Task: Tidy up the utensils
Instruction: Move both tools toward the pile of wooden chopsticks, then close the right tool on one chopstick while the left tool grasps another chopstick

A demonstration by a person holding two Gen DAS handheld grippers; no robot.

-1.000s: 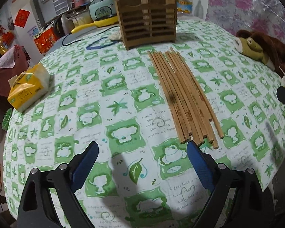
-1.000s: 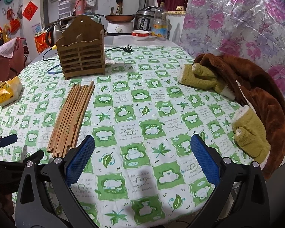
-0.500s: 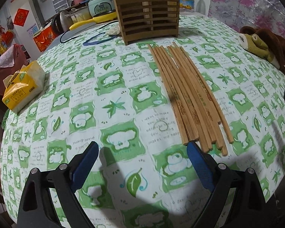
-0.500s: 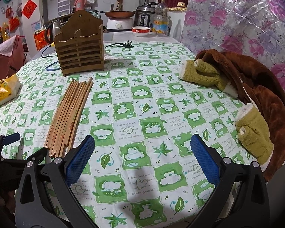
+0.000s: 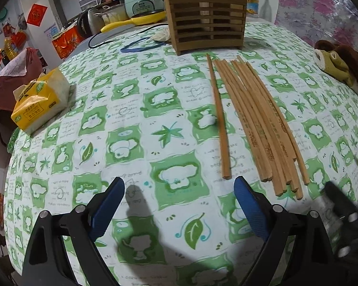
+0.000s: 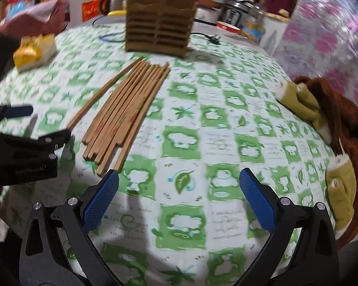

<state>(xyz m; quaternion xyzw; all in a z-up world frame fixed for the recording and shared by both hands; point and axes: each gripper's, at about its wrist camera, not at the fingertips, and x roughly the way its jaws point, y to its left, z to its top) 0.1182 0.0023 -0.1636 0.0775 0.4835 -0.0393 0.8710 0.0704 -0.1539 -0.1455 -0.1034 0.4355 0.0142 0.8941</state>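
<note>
Green-checked tablecloth [image 5: 169, 131] | chopsticks [image 5: 262, 124] mid-table, holder [image 5: 206, 16] at far edge | left gripper [image 5: 179, 205] jaws apart, empty | right gripper [image 6: 179, 195] likewise

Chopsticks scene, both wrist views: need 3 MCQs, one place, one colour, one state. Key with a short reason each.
1. Where does the lone chopstick lie relative to the chopstick bundle in the left wrist view?
A. to its left, apart
B. across its top
C. inside the holder

2. What colour is the tissue pack?
A. red
B. yellow
C. blue

3. What state is the left gripper in?
A. shut on a chopstick
B. shut, empty
C. open, empty

Key: 1 A, cloth shows between it and the bundle. 2 B, yellow wrapper near the tablecloth edge. 3 C, its blue pads stand wide apart with only cloth between; the wooden holder stands beyond.
</note>
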